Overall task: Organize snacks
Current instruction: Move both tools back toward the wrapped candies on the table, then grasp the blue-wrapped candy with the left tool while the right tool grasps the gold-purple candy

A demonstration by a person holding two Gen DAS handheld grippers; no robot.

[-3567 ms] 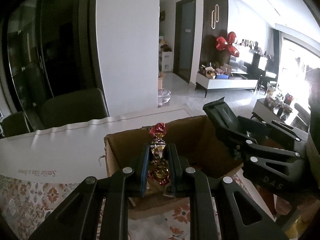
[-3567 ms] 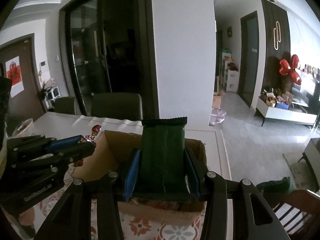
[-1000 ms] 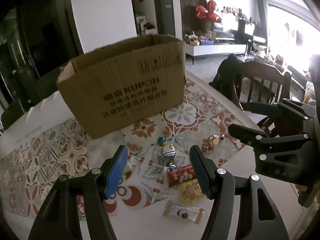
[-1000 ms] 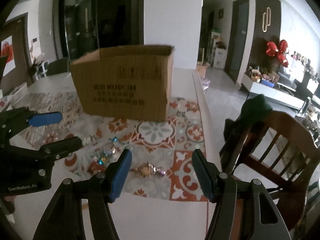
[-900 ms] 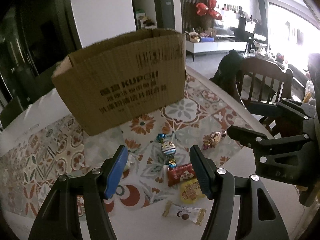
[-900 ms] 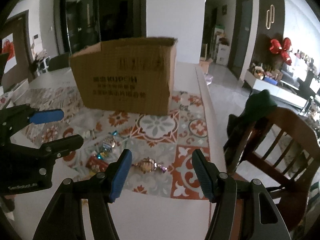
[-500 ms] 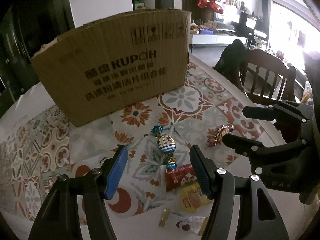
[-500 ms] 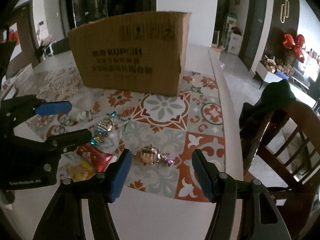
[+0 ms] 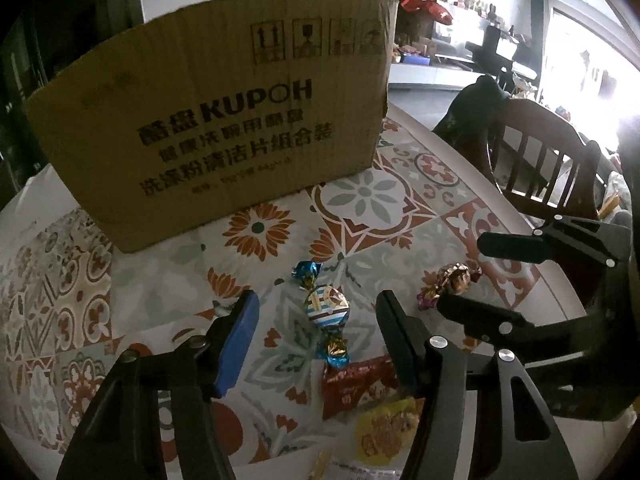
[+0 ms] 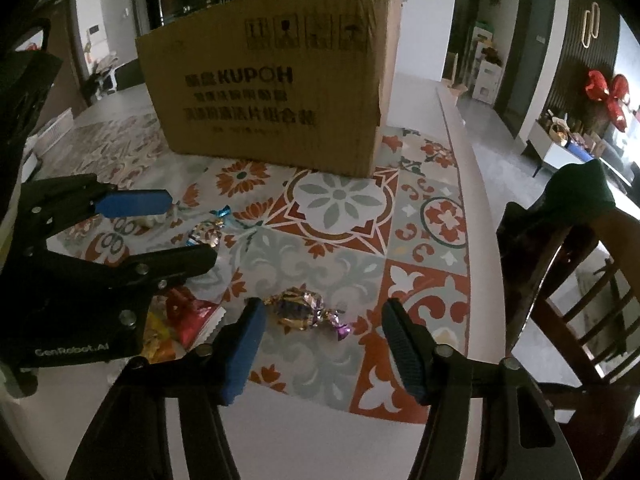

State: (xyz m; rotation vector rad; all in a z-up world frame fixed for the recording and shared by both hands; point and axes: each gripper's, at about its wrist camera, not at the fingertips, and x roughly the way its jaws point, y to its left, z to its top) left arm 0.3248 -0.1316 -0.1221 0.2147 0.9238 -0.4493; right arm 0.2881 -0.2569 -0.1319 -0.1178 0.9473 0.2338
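While both grippers hang low over the table (image 10: 440, 92) with nothing held, the main risks lie in the coming pinches. Left gripper (image 9: 316, 322): fingers spread wide, straddling the blue striped candy (image 9: 326, 310). Right gripper (image 10: 320, 326): fingers spread wide, the gold-purple candy (image 10: 302, 310) just ahead of the gap and nearer the left finger.

Risks, by judgement:
- Right side: candy sits off-centre. If the fingers close as they stand, the left pad (image 10: 244, 350) meets it first and may push it sideways rather than clamp it.
- Foil wrappers look slick and rounded; a pinch on a twisted tail only could let the body slip out on the lift.
- Left side: red packet (image 9: 358, 386) touches or nearly touches the striped candy's near tail, yellow packet (image 9: 384, 432) just beyond. A deep reach could snag the red packet too.
- Grippers work close together; the right one's fingers lie at approx 3 o'clock of the left's, so a clash is possible if both close in at once.

Orientation:
- Striped candy: long axis approx 11 to 5 o'clock in the left view, i.e. roughly along the fingers, so they would close across its round middle.
- Gold-purple candy: long axis approx 10 to 4 o'clock in the right view, purple tail toward 4; it lies mostly across the gap.

Cardboard box (image 10: 276, 100) stands at 12 o'clock of both candies, well apart, open top not visible from here.
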